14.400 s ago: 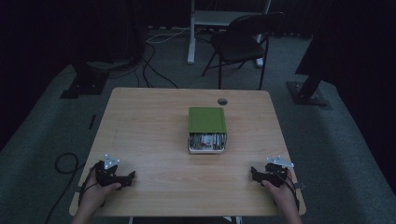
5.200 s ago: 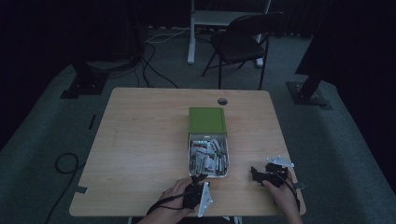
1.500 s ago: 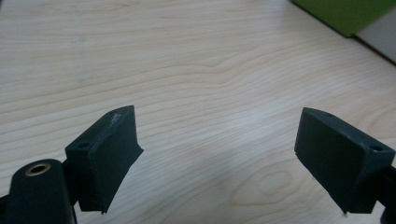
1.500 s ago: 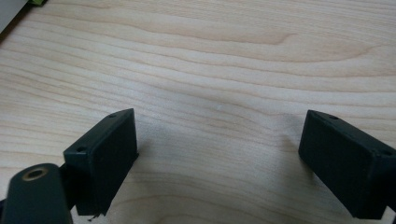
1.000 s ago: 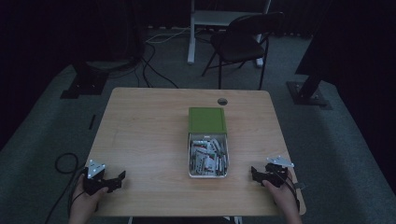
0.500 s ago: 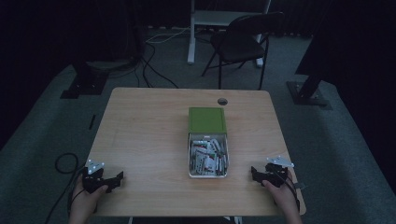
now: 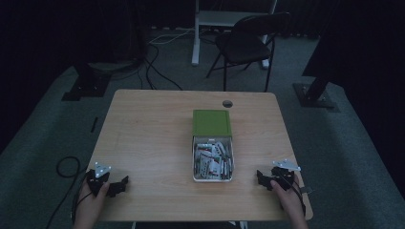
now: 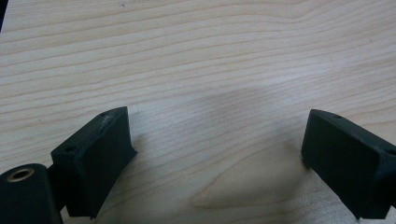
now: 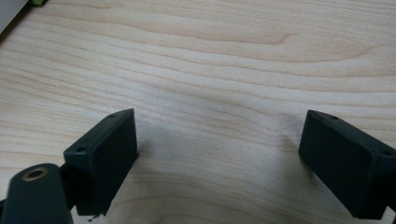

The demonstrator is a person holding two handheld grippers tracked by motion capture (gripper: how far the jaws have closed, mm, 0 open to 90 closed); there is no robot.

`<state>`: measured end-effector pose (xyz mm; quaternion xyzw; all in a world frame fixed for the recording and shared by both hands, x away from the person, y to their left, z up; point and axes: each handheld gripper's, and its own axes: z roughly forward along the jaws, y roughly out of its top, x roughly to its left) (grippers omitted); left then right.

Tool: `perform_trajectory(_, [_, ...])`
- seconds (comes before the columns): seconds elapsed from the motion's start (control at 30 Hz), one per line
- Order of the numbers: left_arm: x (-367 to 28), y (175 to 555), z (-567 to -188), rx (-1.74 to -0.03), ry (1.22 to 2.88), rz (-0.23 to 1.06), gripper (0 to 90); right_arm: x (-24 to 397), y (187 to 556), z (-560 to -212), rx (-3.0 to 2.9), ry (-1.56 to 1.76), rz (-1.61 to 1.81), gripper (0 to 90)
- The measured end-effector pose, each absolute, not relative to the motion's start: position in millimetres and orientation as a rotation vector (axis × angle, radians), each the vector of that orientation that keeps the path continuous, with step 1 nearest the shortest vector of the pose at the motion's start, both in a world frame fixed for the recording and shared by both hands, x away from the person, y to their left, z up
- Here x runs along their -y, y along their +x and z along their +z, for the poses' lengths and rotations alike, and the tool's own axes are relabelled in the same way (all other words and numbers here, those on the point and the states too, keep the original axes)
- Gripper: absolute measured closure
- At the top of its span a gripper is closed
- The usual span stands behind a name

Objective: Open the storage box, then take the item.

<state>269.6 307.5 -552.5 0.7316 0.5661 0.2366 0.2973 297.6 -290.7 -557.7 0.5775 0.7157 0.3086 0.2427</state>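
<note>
Box [image 7: 212,151] mid-counter [image 7: 143,124], its green lid [image 7: 211,122] already slid back, tray exposed and full of small white-and-red packets [image 7: 212,160]; the opening looks done. Your left gripper [image 7: 109,185] and right gripper [image 7: 268,177] rest at the near corners, jaws spread, holding nothing.

The table [image 7: 143,129] bears a box [image 7: 212,164] at its middle, the box's lid [image 7: 211,122] lying beyond its open part. The box sits between the left gripper [image 7: 119,185] and the right gripper [image 7: 262,177], well apart from each, with packets [image 7: 211,160] inside.
</note>
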Motion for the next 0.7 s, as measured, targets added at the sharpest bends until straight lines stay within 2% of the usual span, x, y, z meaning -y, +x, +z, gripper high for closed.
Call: perform_trajectory(0.7, [-304.9,271.6,-552.5,-1.525,1.932,0.636,9.2,280.9,292.1,-550.8,-2.002,1.568,0.901,12.7])
